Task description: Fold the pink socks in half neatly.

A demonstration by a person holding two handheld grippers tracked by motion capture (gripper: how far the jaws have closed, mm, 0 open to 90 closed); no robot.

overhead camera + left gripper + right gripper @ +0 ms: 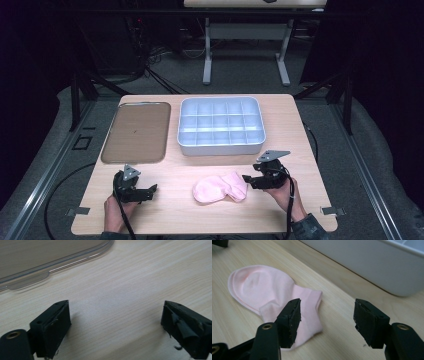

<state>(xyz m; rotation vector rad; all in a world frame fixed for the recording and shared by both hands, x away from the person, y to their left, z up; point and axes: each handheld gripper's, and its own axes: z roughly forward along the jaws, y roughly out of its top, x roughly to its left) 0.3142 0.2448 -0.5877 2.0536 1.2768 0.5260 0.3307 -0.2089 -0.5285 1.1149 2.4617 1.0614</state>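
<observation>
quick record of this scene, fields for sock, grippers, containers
sock: pink sock, flat on the table, near edge
right gripper: at the sock's cuff end, jaws open, nothing gripped
left gripper: apart from the sock, jaws open over bare wood
tray: brown tray, far left
bin: white divided bin, beyond the sock, compartments look empty
</observation>
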